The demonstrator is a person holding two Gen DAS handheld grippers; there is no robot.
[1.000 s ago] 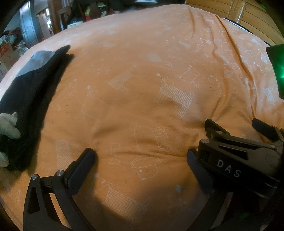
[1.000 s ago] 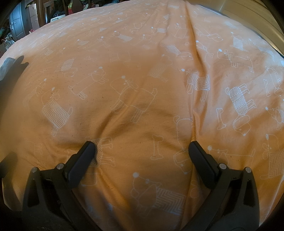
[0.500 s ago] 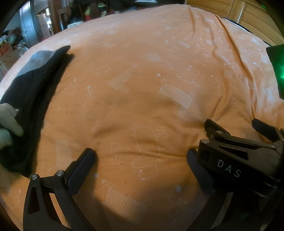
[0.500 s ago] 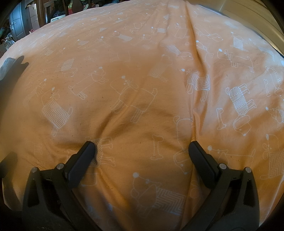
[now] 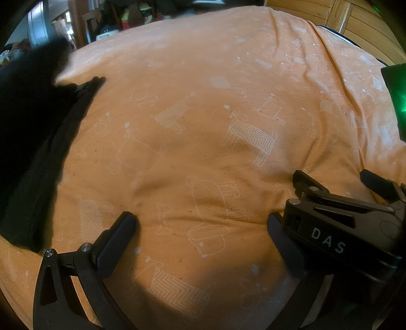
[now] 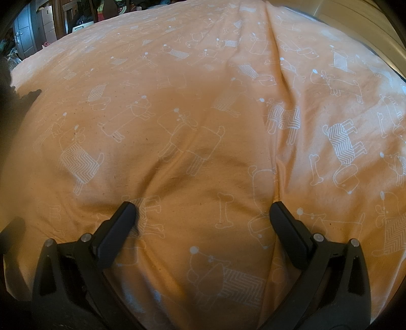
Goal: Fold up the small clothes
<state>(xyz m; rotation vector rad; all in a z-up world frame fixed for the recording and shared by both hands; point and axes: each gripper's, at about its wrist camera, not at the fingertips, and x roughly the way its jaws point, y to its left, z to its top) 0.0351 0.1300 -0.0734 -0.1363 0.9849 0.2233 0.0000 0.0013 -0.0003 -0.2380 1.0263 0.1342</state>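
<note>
A black garment (image 5: 38,142) lies along the left edge of the orange bed cover (image 5: 203,101) in the left wrist view; its far end is lifted and blurred. A dark sliver of the garment (image 6: 30,95) shows at the far left of the right wrist view. My left gripper (image 5: 201,219) rests open on the cover, well right of the garment, with nothing between its fingers. The right gripper (image 5: 340,182) lies beside it, also open and empty. In its own view the right gripper (image 6: 203,208) is on bare patterned cover (image 6: 215,127).
The cover carries white dog and bone prints and several soft creases. Wooden panelling (image 5: 360,22) stands at the back right, and cluttered furniture and a grey door (image 5: 38,25) lie beyond the bed at the back left. A green-lit device (image 5: 397,96) sits at the right edge.
The far end of the black garment has been lifted up and blurs at the left. The gloved hand seen on it earlier is out of sight. Both grippers have stayed still.
</note>
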